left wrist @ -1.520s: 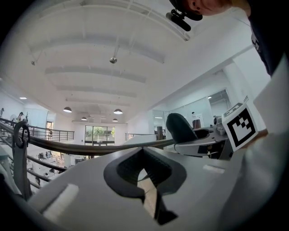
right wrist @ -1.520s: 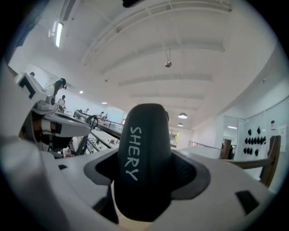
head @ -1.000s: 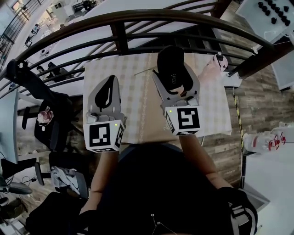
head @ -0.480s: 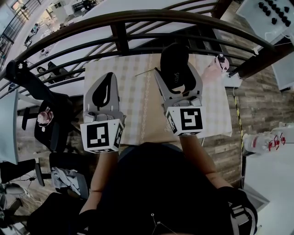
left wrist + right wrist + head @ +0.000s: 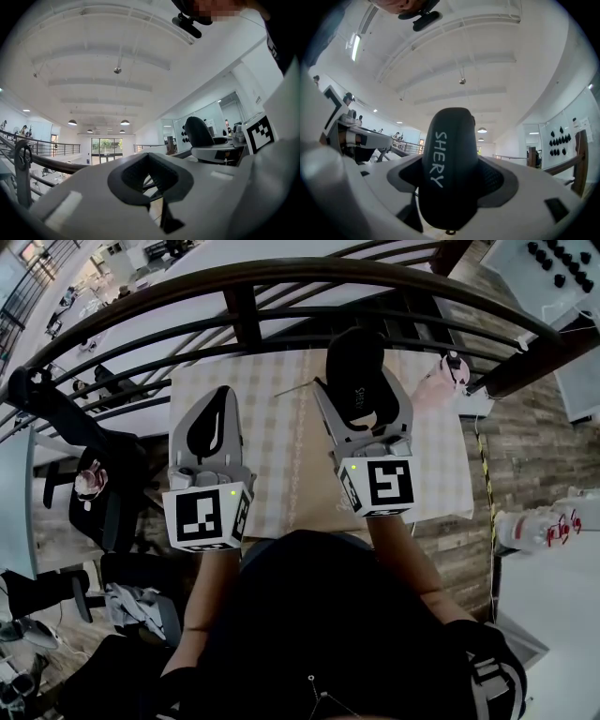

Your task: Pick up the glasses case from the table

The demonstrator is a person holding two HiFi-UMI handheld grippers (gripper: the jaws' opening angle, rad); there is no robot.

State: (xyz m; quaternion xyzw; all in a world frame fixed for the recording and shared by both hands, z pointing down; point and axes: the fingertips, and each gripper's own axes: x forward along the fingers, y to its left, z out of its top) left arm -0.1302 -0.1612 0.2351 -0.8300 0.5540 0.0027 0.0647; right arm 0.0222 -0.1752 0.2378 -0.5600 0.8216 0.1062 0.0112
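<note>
Between the jaws of the right gripper (image 5: 364,418), pinched from both sides, stands the dark, rounded hard-shell glasses case (image 5: 354,371) with white SHERY lettering, pointing upward over the beige checked cloth-covered table (image 5: 281,474). Beside it, well apart, the left gripper (image 5: 208,432) has its jaws pressed together on nothing. Beyond both runs a dark curved metal railing (image 5: 234,282).

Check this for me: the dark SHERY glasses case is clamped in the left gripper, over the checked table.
Wrong gripper: the dark SHERY glasses case is clamped in the right gripper, over the checked table. The right gripper view shows its jaws on it; the left gripper holds nothing.
</note>
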